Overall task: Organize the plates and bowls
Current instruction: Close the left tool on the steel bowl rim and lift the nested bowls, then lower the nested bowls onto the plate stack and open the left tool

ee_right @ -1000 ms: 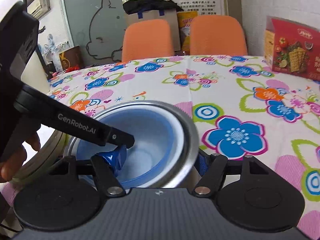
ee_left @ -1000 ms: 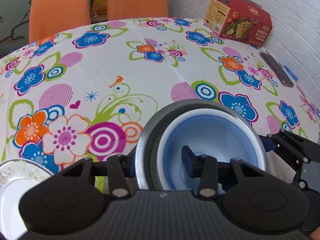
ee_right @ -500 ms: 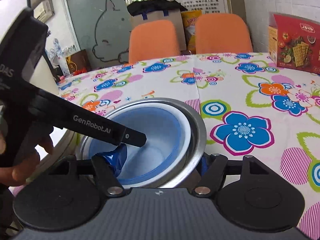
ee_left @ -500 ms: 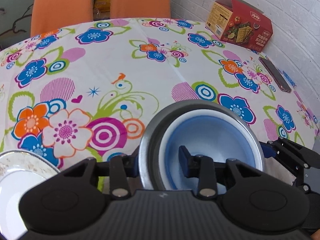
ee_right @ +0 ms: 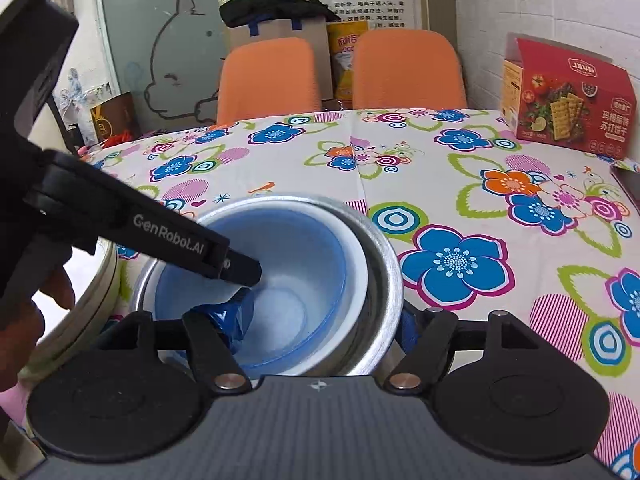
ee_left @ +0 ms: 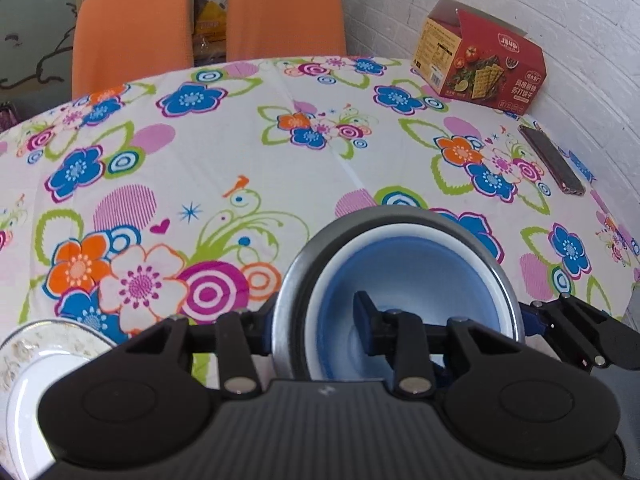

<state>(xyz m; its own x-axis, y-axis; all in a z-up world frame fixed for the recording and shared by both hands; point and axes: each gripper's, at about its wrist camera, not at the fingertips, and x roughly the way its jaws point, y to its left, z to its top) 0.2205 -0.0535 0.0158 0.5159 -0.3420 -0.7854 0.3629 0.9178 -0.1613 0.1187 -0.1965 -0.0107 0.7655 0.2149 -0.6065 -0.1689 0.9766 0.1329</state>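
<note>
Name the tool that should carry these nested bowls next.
Probably left. The left tool, jaws just closing, clamps the rim of the nested bowls, and the plate lies on its side. The right tool, also astride that rim, has just been opening its jaws.

Bench point(ee_left: 240, 168) draped in a white cloth printed with blue, orange and pink flowers, green swirls and ringed circles. Near the front edge, a metal bowl point(ee_left: 292, 280) resting on the cloth, with a blue-and-white bowl point(ee_left: 420, 272) nested inside it. To the left of that stack, at the bench's near corner, a white plate point(ee_left: 24, 364) with a patterned rim, only partly in view. Far off by the white brick wall, a red cracker box point(ee_left: 480, 60) standing upright with its flap open. Closer along the same wall side, a dark phone point(ee_left: 552, 160) lying flat, apart from the box.
</note>
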